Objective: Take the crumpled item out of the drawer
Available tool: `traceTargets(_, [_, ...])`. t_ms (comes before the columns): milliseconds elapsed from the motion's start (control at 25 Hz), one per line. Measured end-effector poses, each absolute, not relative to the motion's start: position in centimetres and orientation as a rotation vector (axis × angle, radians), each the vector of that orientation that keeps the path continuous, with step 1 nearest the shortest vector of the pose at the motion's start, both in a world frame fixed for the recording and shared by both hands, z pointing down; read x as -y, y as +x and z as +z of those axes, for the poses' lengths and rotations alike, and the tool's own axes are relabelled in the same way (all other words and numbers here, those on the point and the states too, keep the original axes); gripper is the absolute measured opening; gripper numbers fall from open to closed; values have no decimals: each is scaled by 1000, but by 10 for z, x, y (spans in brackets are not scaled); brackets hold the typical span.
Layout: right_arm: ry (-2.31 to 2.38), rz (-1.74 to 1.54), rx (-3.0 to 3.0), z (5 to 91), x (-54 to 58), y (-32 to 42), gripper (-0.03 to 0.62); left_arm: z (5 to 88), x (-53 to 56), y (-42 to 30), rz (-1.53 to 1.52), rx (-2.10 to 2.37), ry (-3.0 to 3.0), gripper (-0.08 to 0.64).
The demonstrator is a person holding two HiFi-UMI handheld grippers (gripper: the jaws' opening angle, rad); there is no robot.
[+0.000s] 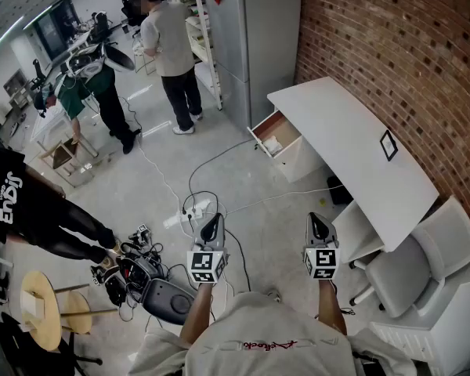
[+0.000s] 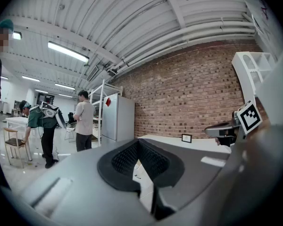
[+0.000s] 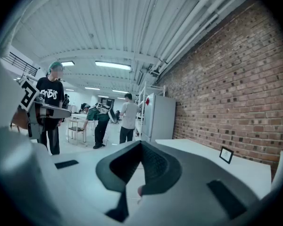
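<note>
Left gripper (image 1: 211, 225) and right gripper (image 1: 319, 227): jaws closed, empty, drawer (image 1: 285, 129) open at twelve o'clock. Its pale crumpled item (image 1: 271, 145) looks light and soft; pinch a raised fold.

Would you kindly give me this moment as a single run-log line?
left gripper: shut, empty; right gripper: shut, empty; drawer: open, not yet reached; crumpled item: inside drawer

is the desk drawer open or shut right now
Open. In the head view the drawer is pulled out from the white desk, its inside exposed, with a pale item lying in it.
</note>
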State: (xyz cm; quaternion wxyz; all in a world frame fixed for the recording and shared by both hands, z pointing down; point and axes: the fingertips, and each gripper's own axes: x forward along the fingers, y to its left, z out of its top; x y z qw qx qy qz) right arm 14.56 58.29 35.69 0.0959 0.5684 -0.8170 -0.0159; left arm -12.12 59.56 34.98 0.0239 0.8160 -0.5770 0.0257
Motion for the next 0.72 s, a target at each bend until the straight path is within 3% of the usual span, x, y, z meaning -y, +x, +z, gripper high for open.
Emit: traceTargets(720, [1649, -38, 2472, 357, -589, 154, 12, 343, -597, -93, 58, 1780, 2539, -9])
